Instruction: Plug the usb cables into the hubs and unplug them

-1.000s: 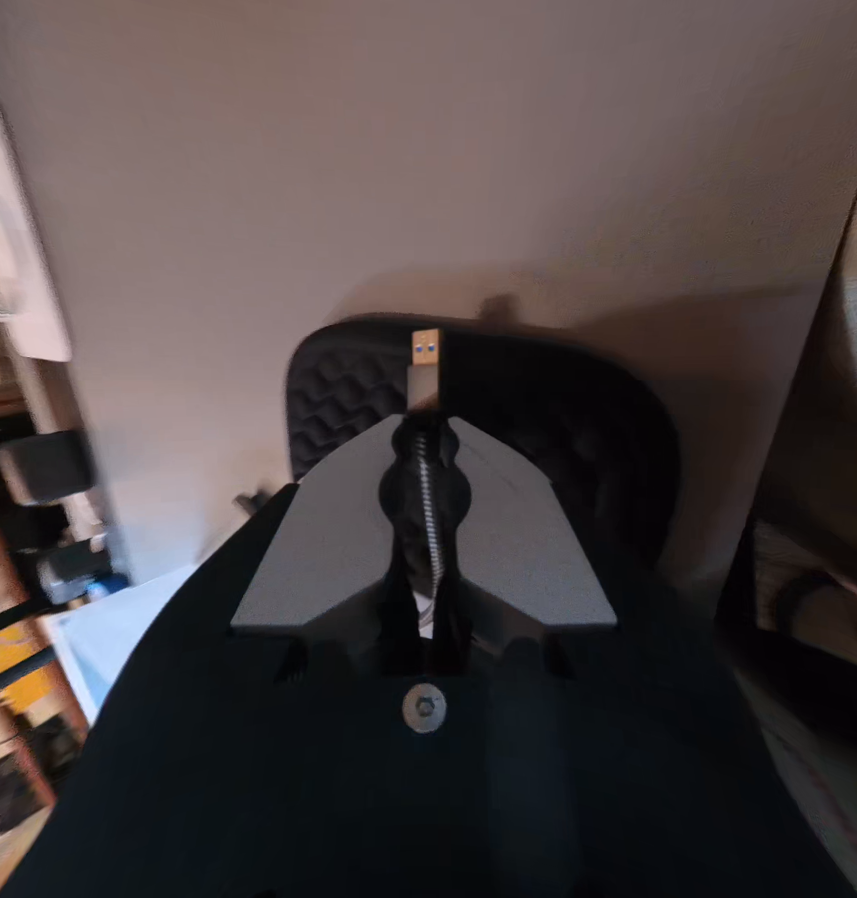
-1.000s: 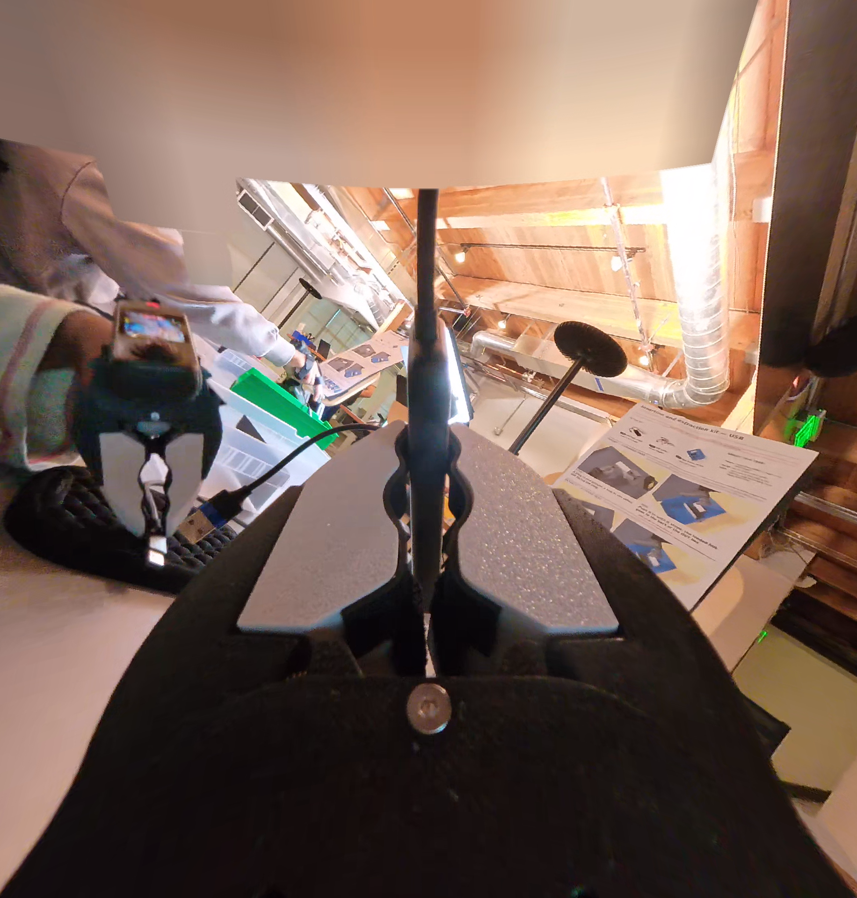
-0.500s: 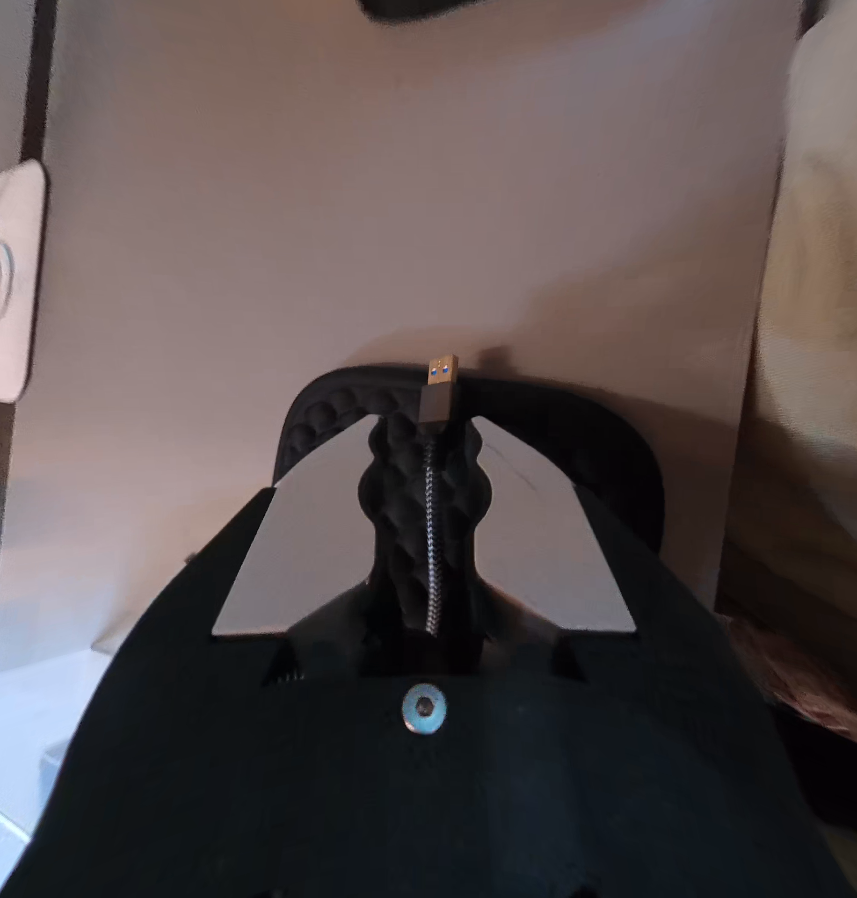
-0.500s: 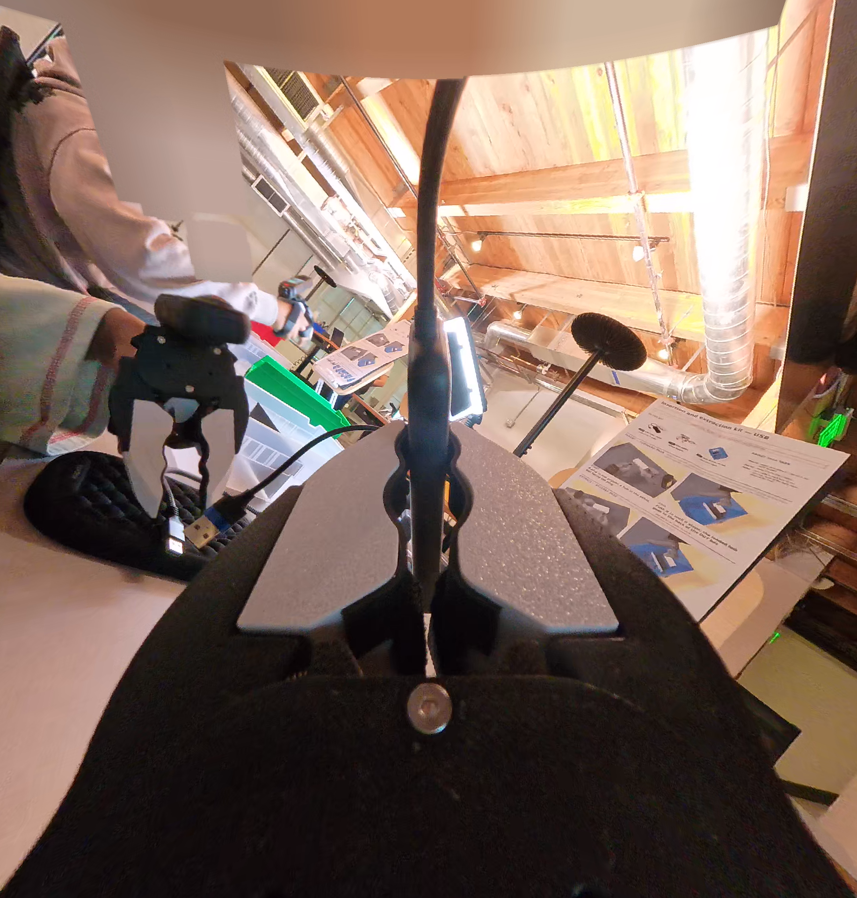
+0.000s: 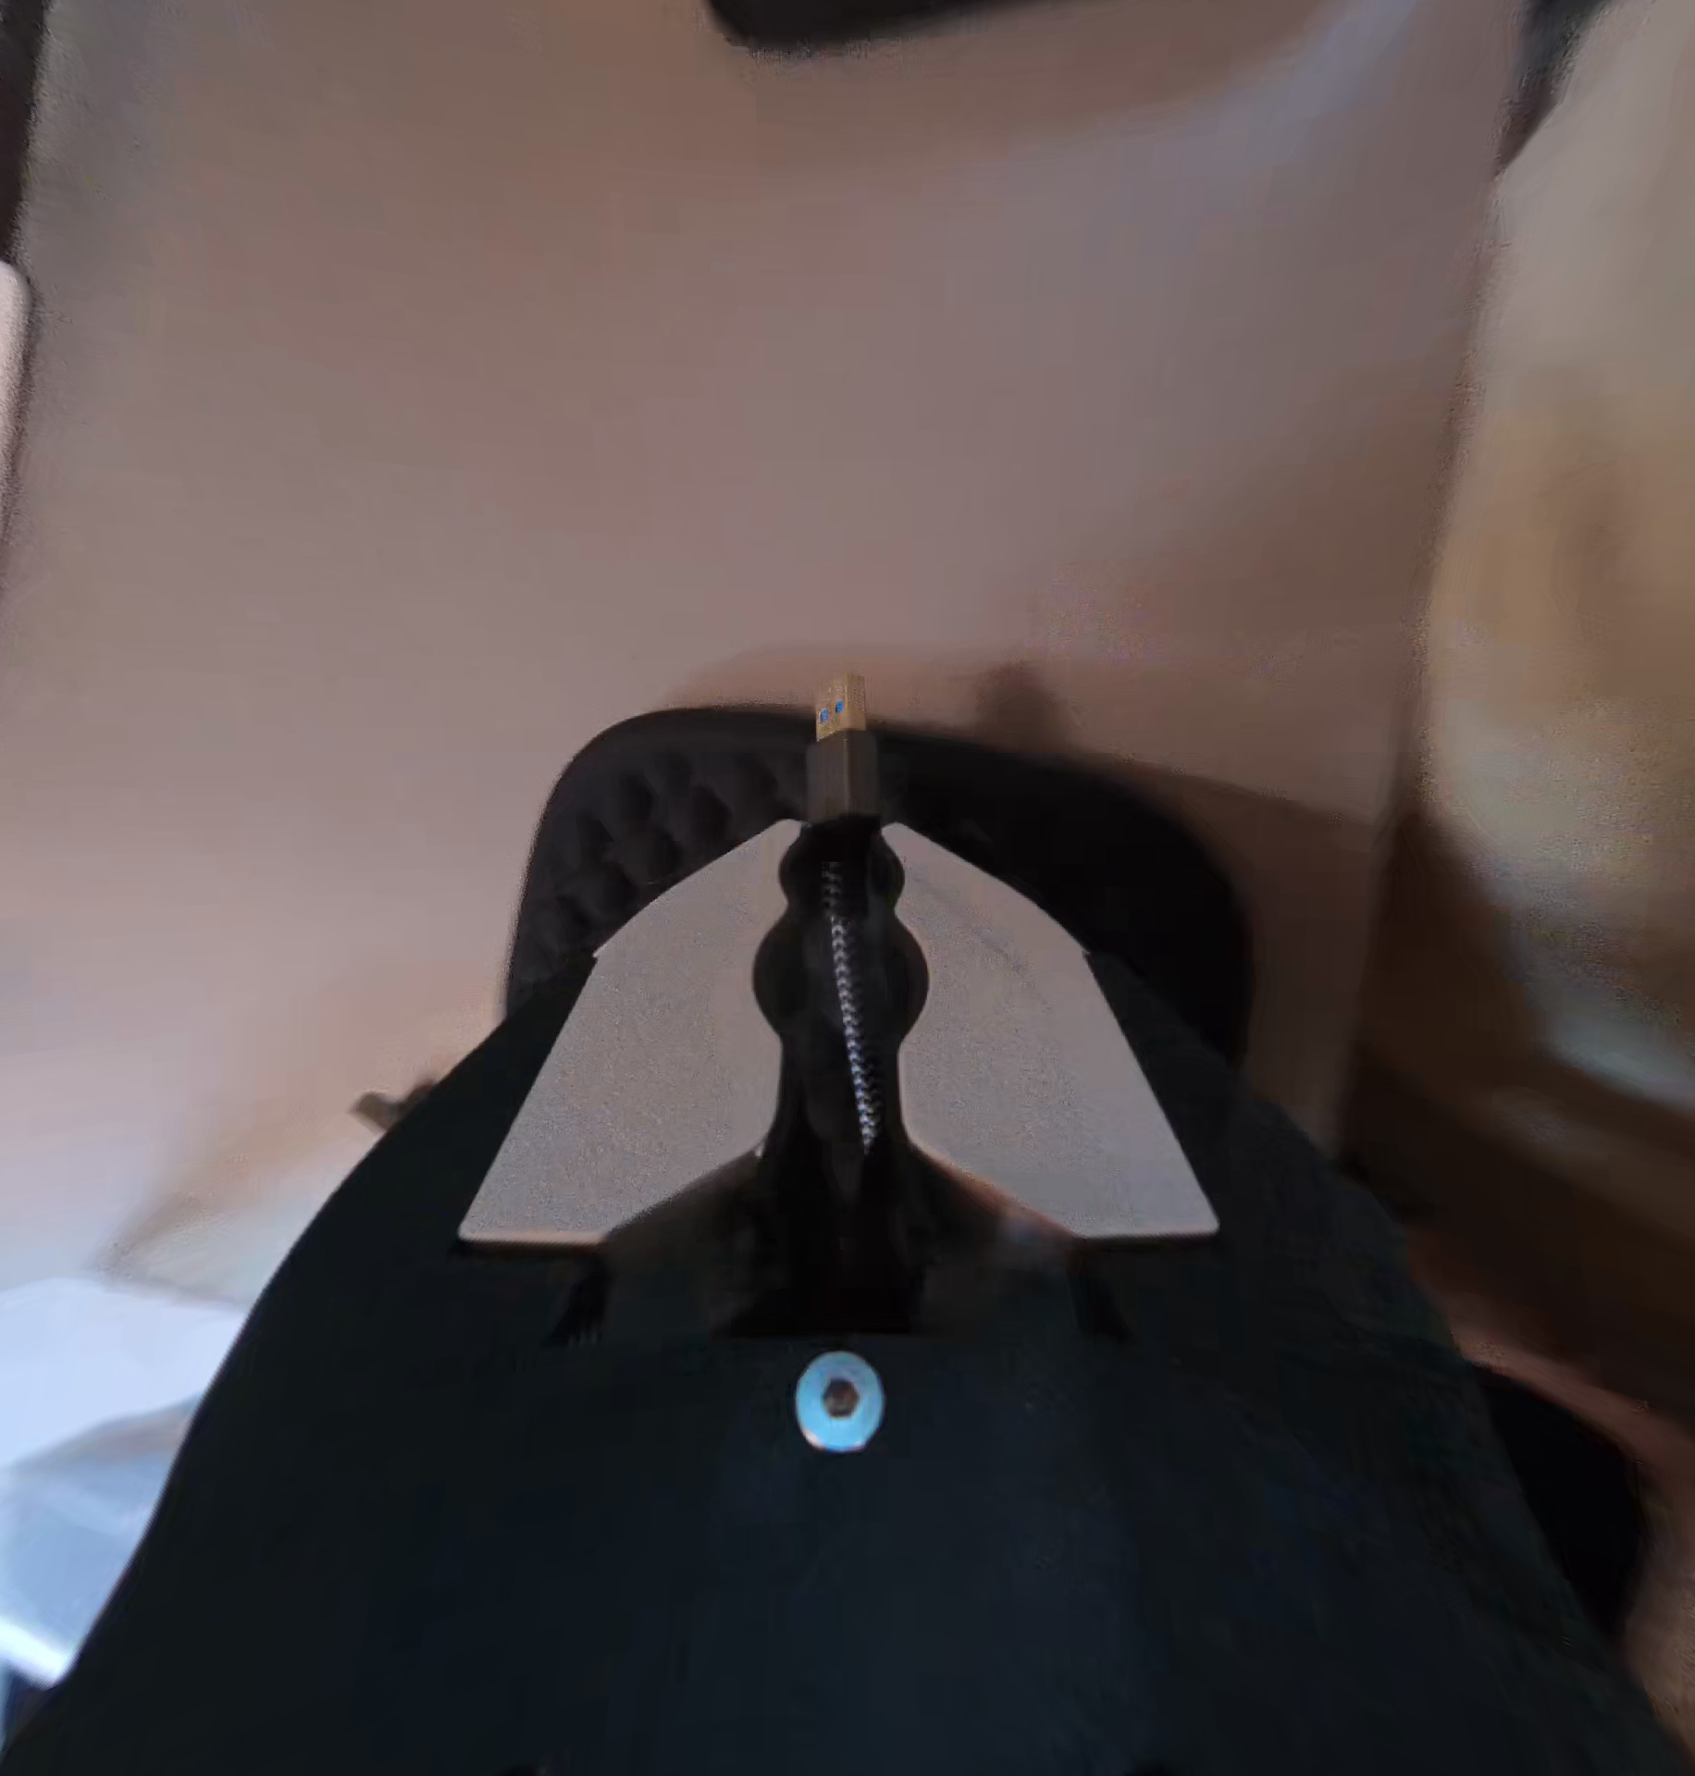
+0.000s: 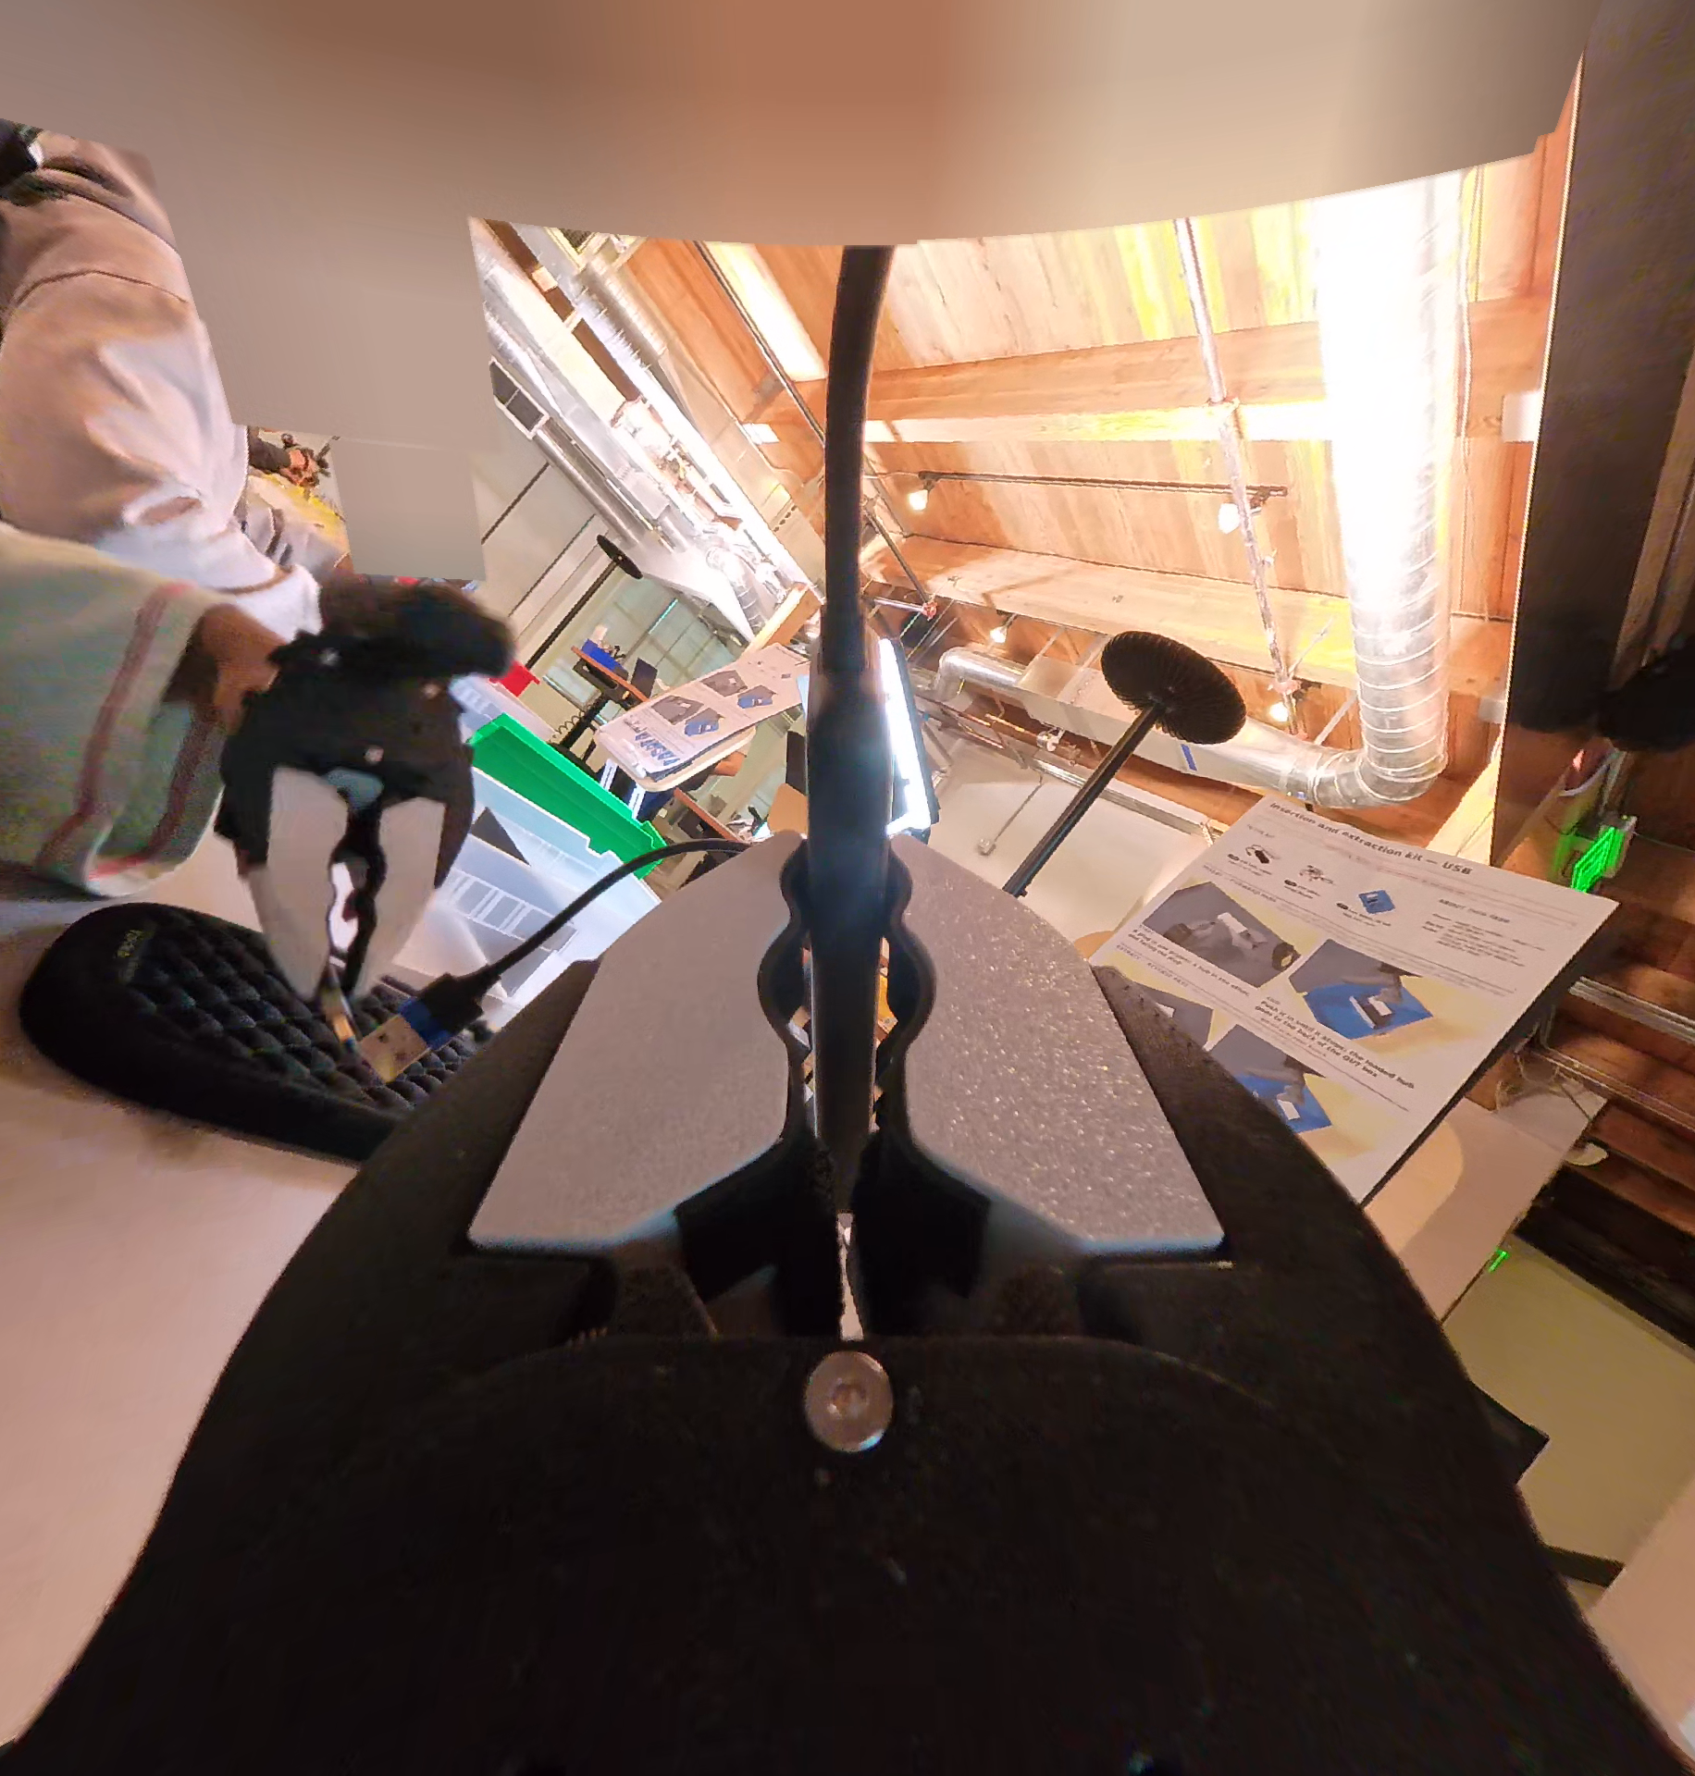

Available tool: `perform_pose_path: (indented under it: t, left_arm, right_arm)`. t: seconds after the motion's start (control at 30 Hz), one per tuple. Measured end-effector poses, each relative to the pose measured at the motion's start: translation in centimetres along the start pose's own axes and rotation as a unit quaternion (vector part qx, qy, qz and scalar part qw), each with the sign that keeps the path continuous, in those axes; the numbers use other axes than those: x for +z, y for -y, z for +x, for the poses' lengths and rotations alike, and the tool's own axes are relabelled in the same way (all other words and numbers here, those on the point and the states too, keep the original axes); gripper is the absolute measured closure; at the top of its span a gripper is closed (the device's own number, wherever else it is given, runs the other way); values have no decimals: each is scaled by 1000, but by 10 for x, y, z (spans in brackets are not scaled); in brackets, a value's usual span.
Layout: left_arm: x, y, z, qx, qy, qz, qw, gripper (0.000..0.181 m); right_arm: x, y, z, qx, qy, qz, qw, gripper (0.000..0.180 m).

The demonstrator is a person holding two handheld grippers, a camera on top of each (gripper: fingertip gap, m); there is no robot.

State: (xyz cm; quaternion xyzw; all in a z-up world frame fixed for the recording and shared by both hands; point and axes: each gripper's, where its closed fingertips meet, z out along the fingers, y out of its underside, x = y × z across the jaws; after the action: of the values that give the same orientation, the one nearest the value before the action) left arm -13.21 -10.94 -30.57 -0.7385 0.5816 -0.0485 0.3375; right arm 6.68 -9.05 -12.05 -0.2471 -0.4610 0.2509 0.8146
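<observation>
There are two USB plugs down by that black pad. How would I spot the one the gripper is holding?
Find the black quilted pad on the pale table. Above it, the left gripper pinches a braided cable ending in a gold-tipped plug. The other plug, loose beside it, is silver with a blue collar and smooth black cord.

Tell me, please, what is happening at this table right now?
A person holds a tool in each hand. The left tool is shut on a braided USB cable, its gold plug poking out above a black padded mat. The right tool grips a black hub upright. Another blue-tipped USB cable lies on the mat, unplugged.
</observation>
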Motion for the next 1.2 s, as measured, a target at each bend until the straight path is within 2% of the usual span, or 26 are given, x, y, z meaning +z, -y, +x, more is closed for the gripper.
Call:
perform_pose_path:
  t: [0.03,0.1,0.17,0.33,0.5,0.6,0.73,0.83,0.9,1.0,1.1,1.2]
  left_arm:
    - [-15,10,9,-63,-58,30,996,170]
    - [-45,22,21,-178,-178,68,965,170]
    - [-57,14,19,-214,-232,62,947,171]
    - [-18,-25,6,-276,-269,-31,922,171]
    - [-1,-22,3,-284,-287,-47,914,170]
    - [-1,-24,3,-277,-262,-53,923,168]
    - [5,-32,-3,-216,-163,-58,961,160]
    - [4,-33,-18,-138,-50,-60,987,146]
    - [-1,-27,-31,-32,48,-51,997,139]
    - [-15,-7,-27,109,138,-11,984,134]
    - [-18,1,-21,142,187,12,972,136]
    - [-14,4,-19,197,247,13,949,149]
  right_arm:
    - [0,1,0,1,0,1,1000,168]
    - [0,1,-1,7,1,8,1000,168]
    - [0,0,-3,13,1,14,1000,168]
    - [3,-2,-5,15,3,13,1000,168]
    - [0,-1,-3,14,3,11,1000,168]
    - [1,-5,-5,17,4,9,1000,168]
    - [2,-14,-8,16,9,-7,1000,168]
    - [4,-14,-8,12,10,-11,1000,168]
    - [4,-13,-8,11,10,-12,1000,168]
    - [4,-12,-8,7,9,-13,1000,168]
    - [3,-11,-7,7,7,-11,1000,168]
    - [4,-10,-6,7,5,-11,1000,168]
